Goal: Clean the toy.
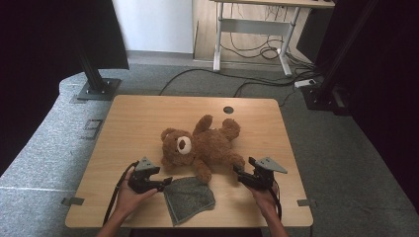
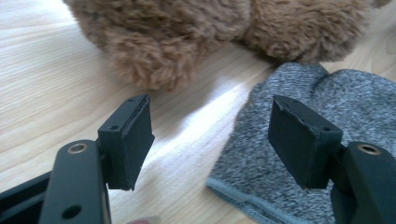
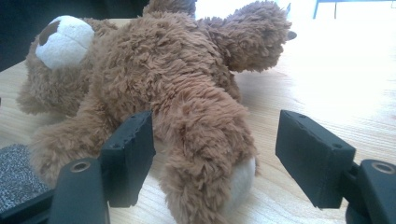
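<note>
On the left of the wooden table (image 1: 123, 128), the left gripper (image 1: 167, 181) sits low at the near edge with its jaws spread wide and nothing pinched; in its own view the pads frame bare wood and the edge of the grey knitted cloth (image 2: 299, 154), one pad over the fabric but not pressing it. The cloth (image 1: 188, 197) lies flat and crumpled near the front edge, just below the brown teddy bear (image 1: 202, 145), which lies on its back in the middle of the table, one paw close to or touching the fabric. Further right, the right gripper (image 1: 236, 171) points at the bear's near leg (image 3: 205, 154); its jaws stand apart with the leg between them, and the pads do not appear to squeeze the fur. Judging from this, the work is at its start: both tools are placed for a first grip, but nothing is lifted, and the cloth is not yet on the bear.
</note>
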`<move>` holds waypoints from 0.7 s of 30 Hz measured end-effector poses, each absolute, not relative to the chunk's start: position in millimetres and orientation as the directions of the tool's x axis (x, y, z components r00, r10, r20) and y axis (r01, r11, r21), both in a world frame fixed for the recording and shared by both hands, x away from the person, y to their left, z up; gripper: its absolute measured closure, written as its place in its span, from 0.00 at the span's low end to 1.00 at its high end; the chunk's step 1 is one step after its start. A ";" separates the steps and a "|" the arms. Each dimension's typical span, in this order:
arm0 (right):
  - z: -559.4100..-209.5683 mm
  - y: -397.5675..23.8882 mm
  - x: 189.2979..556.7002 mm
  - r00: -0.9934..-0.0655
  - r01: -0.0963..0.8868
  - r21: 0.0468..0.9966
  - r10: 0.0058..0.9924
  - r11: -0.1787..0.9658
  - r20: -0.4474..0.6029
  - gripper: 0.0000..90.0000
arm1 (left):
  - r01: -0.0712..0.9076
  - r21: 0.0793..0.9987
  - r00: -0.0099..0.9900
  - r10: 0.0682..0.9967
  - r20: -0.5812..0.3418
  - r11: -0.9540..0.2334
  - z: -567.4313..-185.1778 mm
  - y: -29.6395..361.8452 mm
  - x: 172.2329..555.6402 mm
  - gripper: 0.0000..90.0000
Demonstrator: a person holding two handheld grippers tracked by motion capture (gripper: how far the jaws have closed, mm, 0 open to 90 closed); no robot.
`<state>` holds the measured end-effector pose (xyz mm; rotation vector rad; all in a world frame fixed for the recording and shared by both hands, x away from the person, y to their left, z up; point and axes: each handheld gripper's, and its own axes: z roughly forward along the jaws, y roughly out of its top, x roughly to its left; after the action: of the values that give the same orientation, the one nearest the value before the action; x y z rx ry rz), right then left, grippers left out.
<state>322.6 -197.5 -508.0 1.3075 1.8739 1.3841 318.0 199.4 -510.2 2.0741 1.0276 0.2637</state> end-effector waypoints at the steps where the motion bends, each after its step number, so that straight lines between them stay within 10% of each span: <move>1: -507.8 -197.8 322.5 -0.438 0.414 0.910 0.884 0.039 0.161 0.31 | 0.580 0.731 0.653 0.742 -0.153 -0.359 -510.3 197.7 317.3 0.34; 21: -506.9 -196.8 323.7 -0.443 0.412 0.910 0.882 0.039 0.163 0.31 | 0.591 0.659 0.719 0.675 -0.168 -0.466 -531.4 157.5 315.5 0.29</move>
<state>323.7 -196.8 -506.9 1.3031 1.8749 1.3898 315.5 157.5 -531.4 2.2012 0.9545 0.1501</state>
